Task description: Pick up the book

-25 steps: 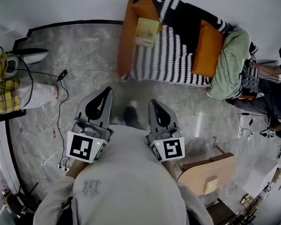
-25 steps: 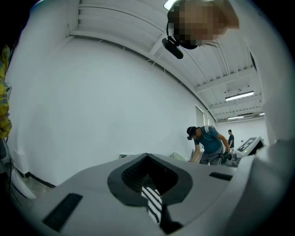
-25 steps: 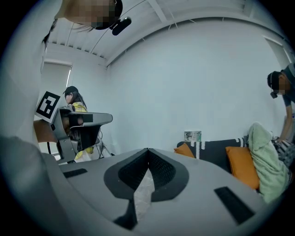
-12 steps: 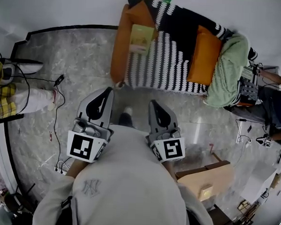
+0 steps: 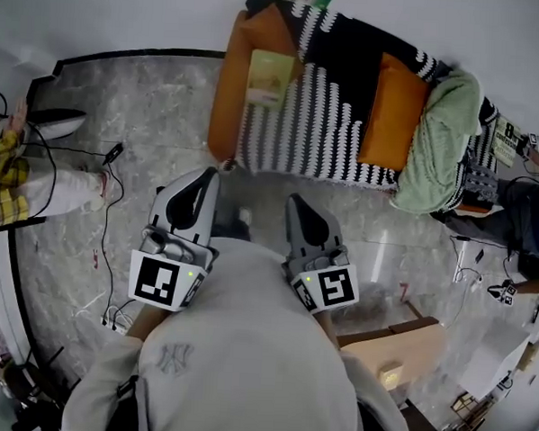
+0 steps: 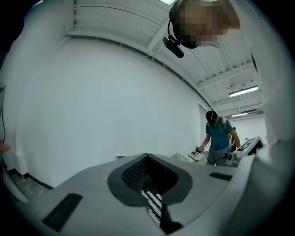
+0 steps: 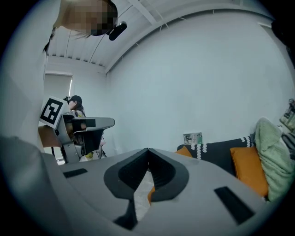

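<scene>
On the left end of the orange sofa (image 5: 223, 100), far ahead, lies the pale green flat book (image 5: 269, 78), its long axis near-to-far. It is well apart from the left tool (image 5: 208, 173) and right tool (image 5: 294, 200). Both tools are closed and empty, and both seem about equally near the book.

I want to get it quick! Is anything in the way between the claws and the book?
Nothing visible is. Only bare grey marble floor lies between the shut left claw, the shut right claw and the pale yellow-green book on the orange sofa.
</scene>
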